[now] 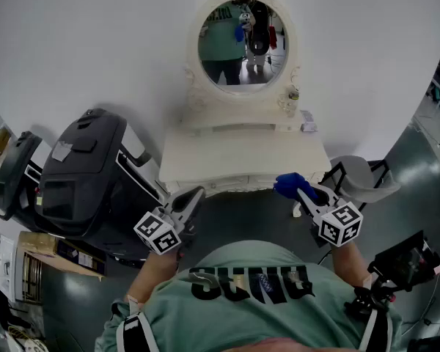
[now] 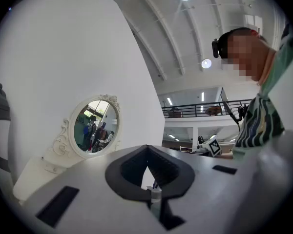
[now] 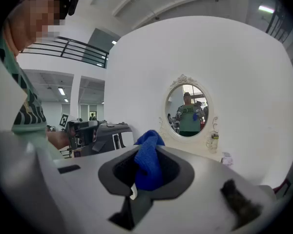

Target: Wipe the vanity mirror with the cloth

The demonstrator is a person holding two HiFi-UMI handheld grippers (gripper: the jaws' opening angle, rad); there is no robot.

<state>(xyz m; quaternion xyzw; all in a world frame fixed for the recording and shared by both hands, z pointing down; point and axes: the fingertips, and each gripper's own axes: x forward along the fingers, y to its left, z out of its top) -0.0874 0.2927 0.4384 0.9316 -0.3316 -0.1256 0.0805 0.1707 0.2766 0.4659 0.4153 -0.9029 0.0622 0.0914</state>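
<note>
Person: a green shirt (image 1: 257,292) fills the near edge of the head view, with one gripper held in each hand.
Left gripper (image 1: 193,195): raised in front of the front left corner of the vanity table (image 1: 242,156); its jaws are pressed together with nothing between them.
Right gripper (image 1: 292,189): raised in front of the table's front right corner; its jaws are clamped on the cloth.
Cloth (image 3: 147,162): blue and bunched, pinched between the right jaws, with a fold rising above them. It is well apart from the mirror and touches nothing else.
Vanity table: cream, with a bare top along its front edge and a carved apron below.
Small bottle (image 1: 292,94): stands at the table's back right corner, beside the mirror frame.
Packet (image 1: 306,121): lies near the table's right edge.
Vanity mirror (image 1: 242,42): an upright oval in a carved cream frame at the table's back edge; the glass reflects the green shirt and the blue cloth.
Black machine (image 1: 81,174): a bulky unit on the floor, left of the table.
Grey chair (image 1: 359,174): on the floor, right of the table.
Wall (image 1: 95,42): plain white, behind the mirror.
</note>
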